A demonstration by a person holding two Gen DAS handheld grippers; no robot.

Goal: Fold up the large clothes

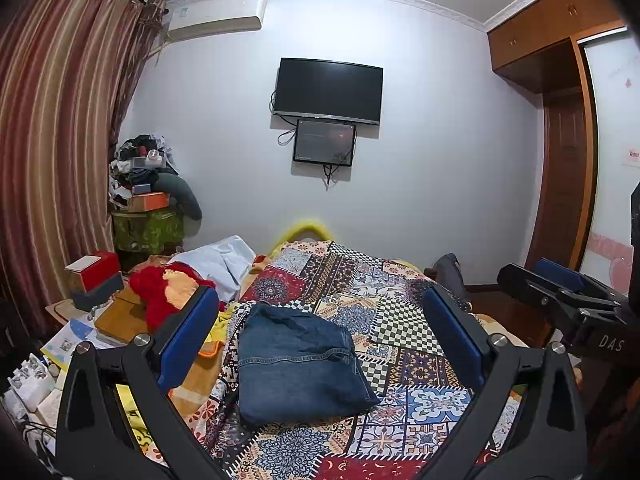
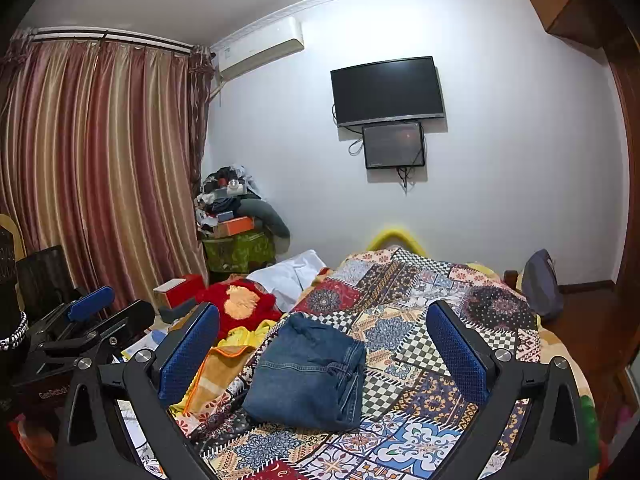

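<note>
A pair of blue jeans (image 1: pixel 298 362) lies folded into a compact rectangle on the patchwork bedspread (image 1: pixel 400 320); it also shows in the right wrist view (image 2: pixel 312 372). My left gripper (image 1: pixel 320 308) is open and empty, held above and behind the jeans, apart from them. My right gripper (image 2: pixel 322 320) is open and empty, likewise raised over the jeans. The right gripper shows at the right edge of the left wrist view (image 1: pixel 560 292), and the left gripper shows at the left edge of the right wrist view (image 2: pixel 92 312).
A red and orange blanket (image 2: pixel 240 306), a white cloth (image 2: pixel 288 276) and yellow-orange fabric (image 2: pixel 224 360) lie left of the bedspread. Boxes (image 1: pixel 96 276) and papers clutter the left side. A piled stand (image 2: pixel 236 220) is in the corner; a grey bag (image 2: pixel 540 284) sits at the bed's far right.
</note>
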